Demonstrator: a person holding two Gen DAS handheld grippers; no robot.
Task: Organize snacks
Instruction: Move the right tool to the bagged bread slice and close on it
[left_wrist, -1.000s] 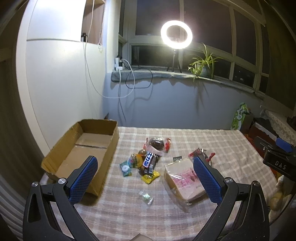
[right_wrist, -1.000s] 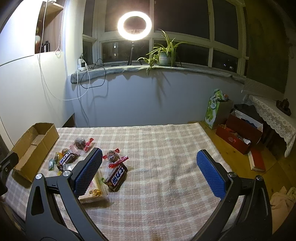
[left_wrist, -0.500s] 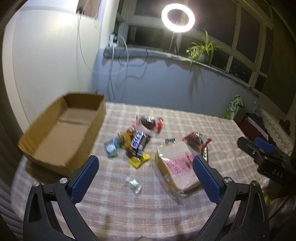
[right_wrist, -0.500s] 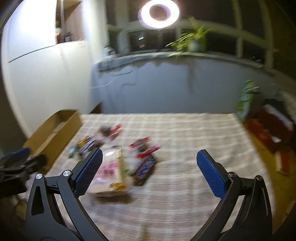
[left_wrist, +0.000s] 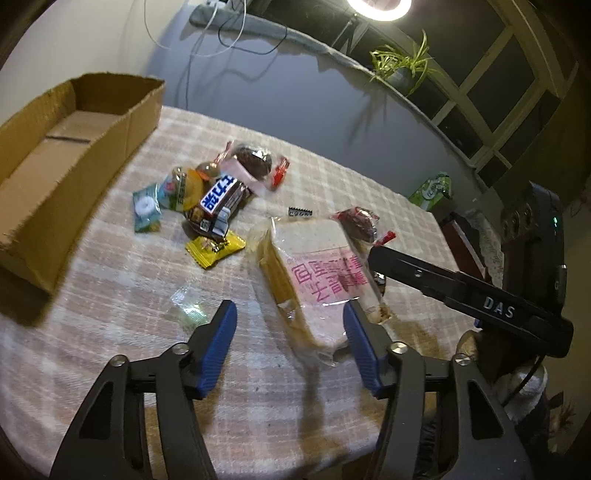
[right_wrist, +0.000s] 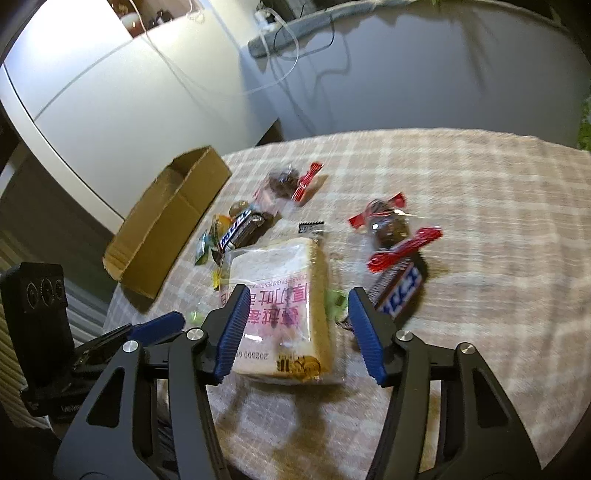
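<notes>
A bagged loaf of sliced bread (left_wrist: 314, 273) (right_wrist: 284, 291) with pink print lies on the checked tablecloth (left_wrist: 92, 350). My left gripper (left_wrist: 290, 325) hovers at its near end with jaws closing; the pads do not press on it. My right gripper (right_wrist: 297, 306) straddles the loaf from the other side, jaws also closing, its right pad clear of the bag. A Snickers bar (left_wrist: 218, 199), wrapped chocolate cakes (left_wrist: 255, 162) (right_wrist: 388, 225), a yellow candy (left_wrist: 214, 247) and a second Snickers bar (right_wrist: 400, 291) lie around it. An empty cardboard box (left_wrist: 74, 147) (right_wrist: 170, 218) sits at the left.
A mint packet (left_wrist: 146, 206) and a clear-wrapped sweet (left_wrist: 186, 306) lie near the pile. A white cabinet (right_wrist: 129, 92) stands behind the box. A potted plant (left_wrist: 402, 70) sits on the windowsill. The table edge runs close below both grippers.
Both grippers have come down and tipped toward the table, closing in on the bread from opposite sides. Their jaws have narrowed from wide open to about half.
</notes>
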